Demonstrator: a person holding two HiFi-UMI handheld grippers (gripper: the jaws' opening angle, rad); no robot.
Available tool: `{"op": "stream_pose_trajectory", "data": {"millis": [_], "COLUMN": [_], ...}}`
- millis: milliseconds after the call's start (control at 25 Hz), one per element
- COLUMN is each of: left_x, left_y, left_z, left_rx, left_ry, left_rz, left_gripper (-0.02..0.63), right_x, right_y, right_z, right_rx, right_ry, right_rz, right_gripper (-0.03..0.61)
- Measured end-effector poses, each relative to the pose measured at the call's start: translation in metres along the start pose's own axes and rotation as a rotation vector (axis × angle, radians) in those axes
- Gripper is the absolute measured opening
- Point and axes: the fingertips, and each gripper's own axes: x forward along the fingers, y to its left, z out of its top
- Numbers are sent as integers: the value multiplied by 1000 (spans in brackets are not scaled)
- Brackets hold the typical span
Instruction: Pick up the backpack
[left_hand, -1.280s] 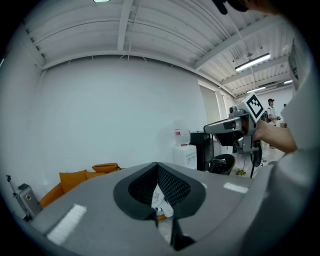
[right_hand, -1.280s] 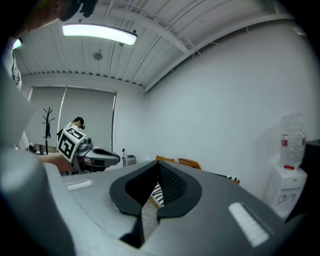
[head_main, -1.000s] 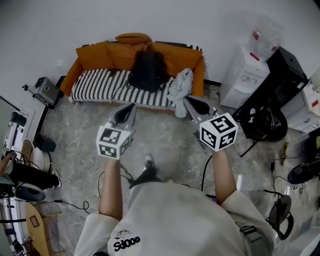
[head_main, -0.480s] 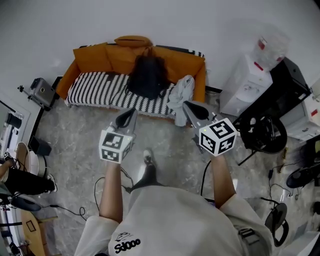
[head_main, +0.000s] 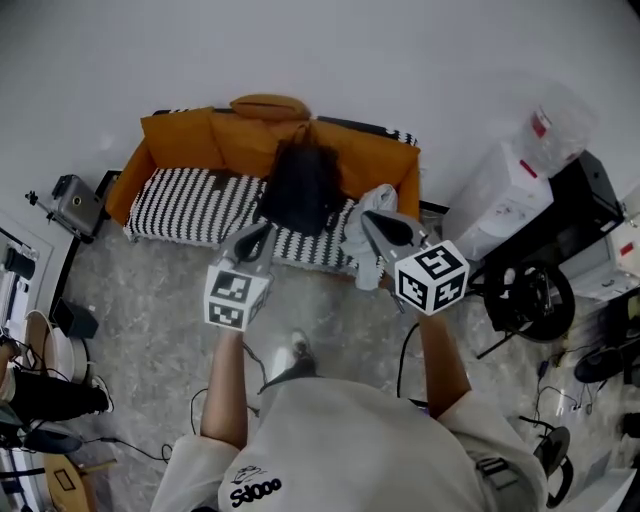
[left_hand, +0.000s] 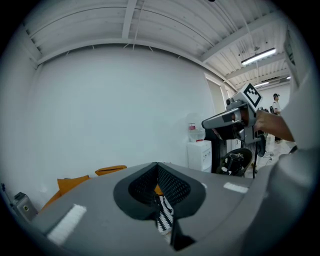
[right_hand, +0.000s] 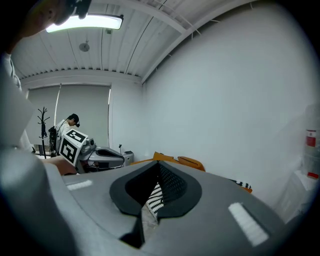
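A black backpack (head_main: 299, 186) leans upright against the orange back cushions of a sofa (head_main: 180, 139), on its black-and-white striped seat. Both grippers are held side by side in front of the sofa. My left gripper (head_main: 262, 232) is shut and empty, its tip just short of the seat's front edge below the backpack. My right gripper (head_main: 369, 219) is also shut and empty, pointing at a pale cloth (head_main: 372, 212) on the sofa's right end. In the gripper views the jaws (left_hand: 159, 210) (right_hand: 150, 200) stand closed, with only a sliver of striped seat showing through.
A white water dispenser (head_main: 507, 175) with a bottle on top stands right of the sofa, beside a black cabinet (head_main: 585, 205) and a black office chair (head_main: 525, 297). A grey case (head_main: 75, 197) sits left of the sofa. Cables lie on the marbled floor (head_main: 140, 300).
Both grippers and the person have moved forward toward the sofa; the gripper tips now reach the seat's front edge. The jaws stayed shut.
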Motion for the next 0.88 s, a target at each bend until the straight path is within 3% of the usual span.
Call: {"op": "stream_pose_trajectory", "data": {"millis": [480,880], "left_x": [92,133], "left_y": [124,182], "left_z": [-7,-25], "left_rx": [-15,-25], "left_ry": [26,34], "left_rz": [-2,-34], "left_gripper": [9,9], "right_x": [135,201], "right_y": [-57,-80], "right_z": [41,47], "right_rx": [26,74], "right_ry": [-5,-30], "right_rz": [-21,-24], "right_gripper": [3,2]}}
